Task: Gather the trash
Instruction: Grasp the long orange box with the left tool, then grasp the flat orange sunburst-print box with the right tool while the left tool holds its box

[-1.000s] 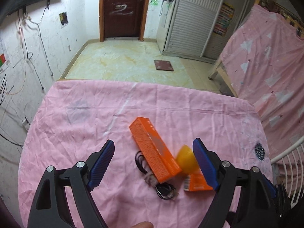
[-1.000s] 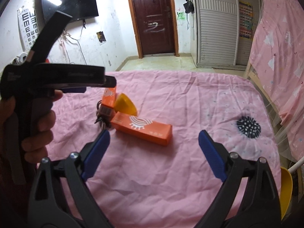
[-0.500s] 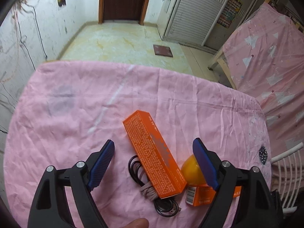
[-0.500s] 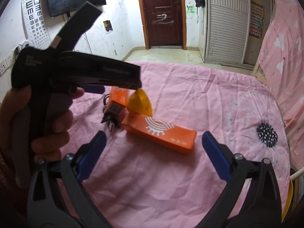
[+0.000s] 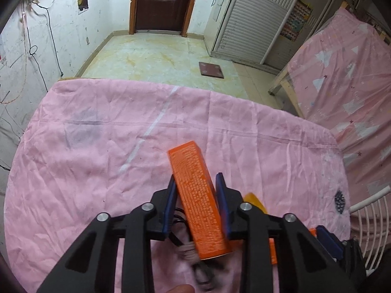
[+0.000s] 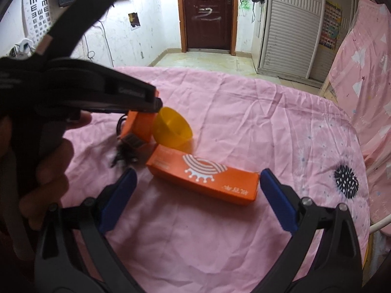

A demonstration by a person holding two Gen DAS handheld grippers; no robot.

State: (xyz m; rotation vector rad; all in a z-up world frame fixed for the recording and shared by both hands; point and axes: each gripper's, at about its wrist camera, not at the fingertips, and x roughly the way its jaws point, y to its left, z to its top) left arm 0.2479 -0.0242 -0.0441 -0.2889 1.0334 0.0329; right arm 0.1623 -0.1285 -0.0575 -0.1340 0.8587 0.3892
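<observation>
My left gripper has its jaws closing, and the blue pads press both long sides of an orange box with small print. The right wrist view shows that box under the left gripper's tip, held by a hand. A coil of black cable lies blurred under it. A yellow plastic cone rests beside it. A second orange box with a white logo lies flat on the pink cloth. My right gripper is open, and this box shows between its fingers.
The round table is covered by a creased pink cloth with a black spiky mark near its right edge. A white rail and a pink-covered bed stand to the right. Bare floor lies beyond the far edge.
The left jaws went from wide open to closed on the printed orange box, after dropping closer over it. The right gripper moved nearer the logo box.
</observation>
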